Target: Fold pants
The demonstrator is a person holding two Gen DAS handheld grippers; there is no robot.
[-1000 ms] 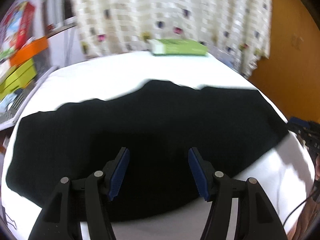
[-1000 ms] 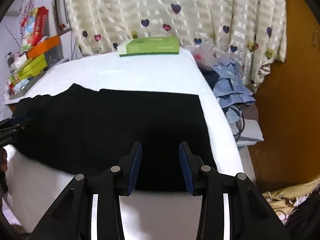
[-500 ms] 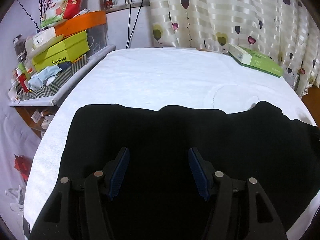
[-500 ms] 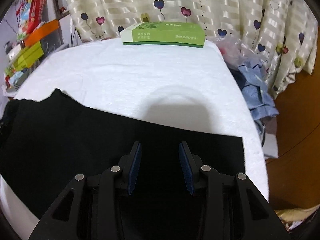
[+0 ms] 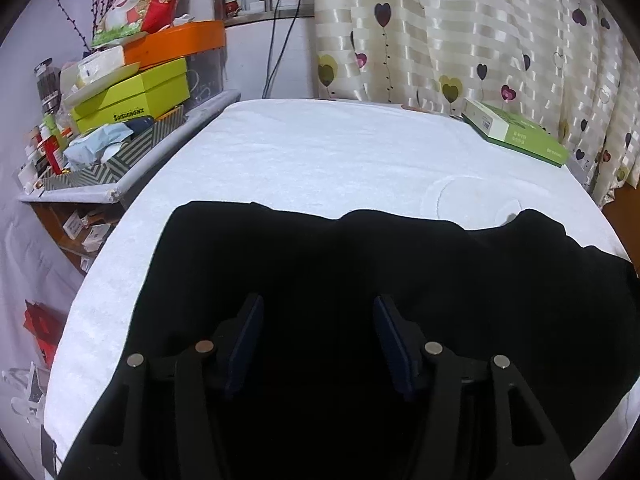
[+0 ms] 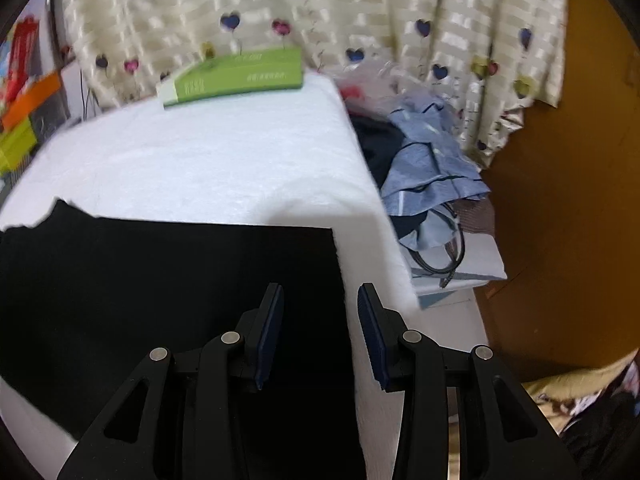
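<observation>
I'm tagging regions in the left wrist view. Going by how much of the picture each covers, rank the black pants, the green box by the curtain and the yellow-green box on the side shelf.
1. black pants, by far the largest.
2-3. yellow-green box and green box: they look alike, so no ranking.

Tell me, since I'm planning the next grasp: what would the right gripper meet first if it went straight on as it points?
Probably the right-hand edge of the black pants, which runs between the open right gripper fingers, with the white cloth beside it; depth is unclear.
</observation>
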